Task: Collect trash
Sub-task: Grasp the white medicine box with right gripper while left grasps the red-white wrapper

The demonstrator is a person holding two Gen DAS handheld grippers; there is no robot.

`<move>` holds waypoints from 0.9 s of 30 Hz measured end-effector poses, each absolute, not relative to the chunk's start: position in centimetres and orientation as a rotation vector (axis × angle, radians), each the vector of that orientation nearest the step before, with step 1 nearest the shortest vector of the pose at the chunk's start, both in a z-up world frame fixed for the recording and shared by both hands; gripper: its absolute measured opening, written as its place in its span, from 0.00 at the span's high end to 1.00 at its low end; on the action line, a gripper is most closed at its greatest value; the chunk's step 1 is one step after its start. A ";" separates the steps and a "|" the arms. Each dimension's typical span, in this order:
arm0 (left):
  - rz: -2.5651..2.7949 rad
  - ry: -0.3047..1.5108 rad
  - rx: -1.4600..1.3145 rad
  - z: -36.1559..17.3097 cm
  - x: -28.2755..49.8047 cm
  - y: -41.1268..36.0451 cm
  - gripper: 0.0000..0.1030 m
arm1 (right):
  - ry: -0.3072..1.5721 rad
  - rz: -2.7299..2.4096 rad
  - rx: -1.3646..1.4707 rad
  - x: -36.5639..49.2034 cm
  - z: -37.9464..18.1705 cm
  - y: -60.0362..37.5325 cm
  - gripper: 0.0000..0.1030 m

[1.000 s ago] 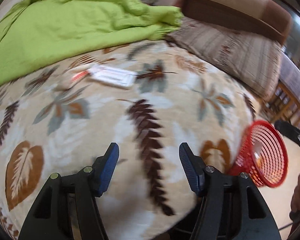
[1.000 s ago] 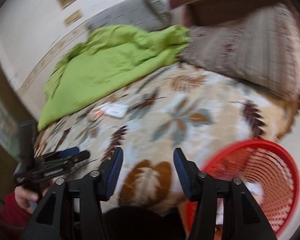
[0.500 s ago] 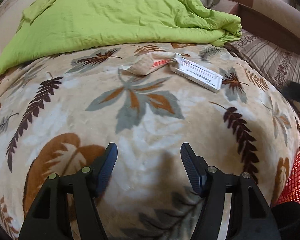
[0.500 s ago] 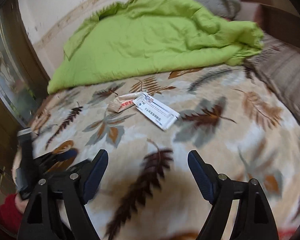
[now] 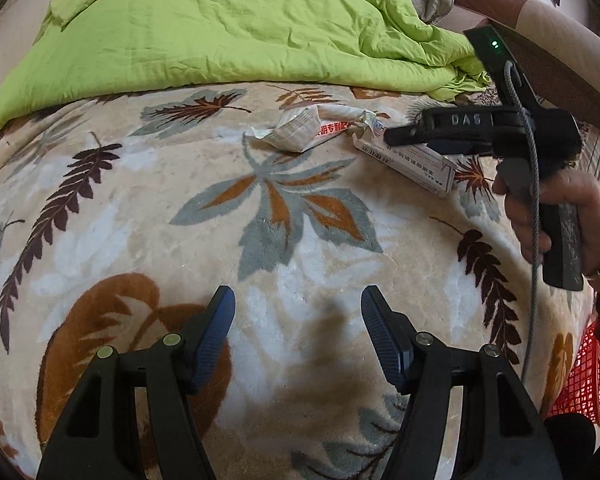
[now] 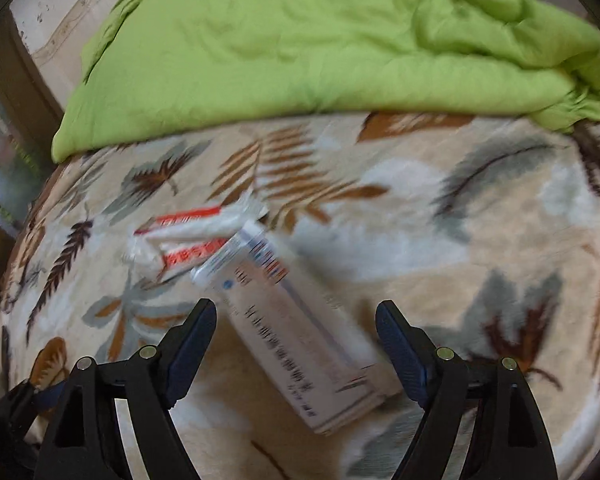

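Box + crumpled wrapper on bed, mid, near green quilt. Right gripper now moved in, jaws spread astride box; grab next. Left gripper spread, empty. Basket at bed's right edge.

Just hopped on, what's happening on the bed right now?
A person is collecting trash off a leaf-patterned blanket. The right gripper is open, its fingers either side of a long white box but not closed on it. A crumpled wrapper lies touching the box's far end. The left gripper is open and empty, well short of both. A red basket sits at the bed's edge.
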State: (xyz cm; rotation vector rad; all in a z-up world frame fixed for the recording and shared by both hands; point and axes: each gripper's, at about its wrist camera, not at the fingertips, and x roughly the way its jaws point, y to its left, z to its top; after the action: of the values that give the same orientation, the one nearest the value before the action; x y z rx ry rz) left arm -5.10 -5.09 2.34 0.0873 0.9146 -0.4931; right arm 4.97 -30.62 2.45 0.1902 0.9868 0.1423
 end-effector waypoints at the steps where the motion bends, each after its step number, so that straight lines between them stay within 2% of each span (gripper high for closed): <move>1: -0.495 0.914 0.082 2.4 -5.0 -5.1 0.37 | 0.994 0.168 0.177 4.7 2.3 -30.0 0.17; 4: -0.502 0.923 0.063 2.4 -4.8 -5.1 0.37 | 1.004 0.161 0.073 3.6 1.8 -27.9 0.19; 5: -0.502 0.924 0.062 2.3 -4.7 -5.1 0.37 | 1.014 0.138 0.052 3.5 1.4 -27.5 0.27; 9: -0.498 0.926 0.062 2.3 -4.7 -5.1 0.37 | 1.015 0.067 -0.076 2.7 0.2 -25.8 0.29; 14: -0.493 0.923 0.065 2.5 -4.4 -5.0 0.37 | 0.980 -0.024 0.020 0.8 0.9 -26.5 0.44; 21: -0.488 0.874 0.060 5.2 -1.6 -5.6 0.36 | 0.856 -0.192 0.390 -6.0 3.1 -28.9 0.46; 24: -0.480 0.845 0.105 6.3 0.6 -6.7 0.27 | 0.829 -0.178 0.469 -7.9 2.5 -29.5 0.46; 27: -0.488 0.822 0.169 7.1 3.5 -8.5 0.25 | 0.806 -0.178 0.474 -7.9 2.4 -30.0 0.46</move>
State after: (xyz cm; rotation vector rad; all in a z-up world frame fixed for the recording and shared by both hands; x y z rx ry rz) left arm 3.49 -8.54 7.09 0.1689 0.8218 -0.4876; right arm -7.92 -29.98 2.42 0.4741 0.8062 -0.1780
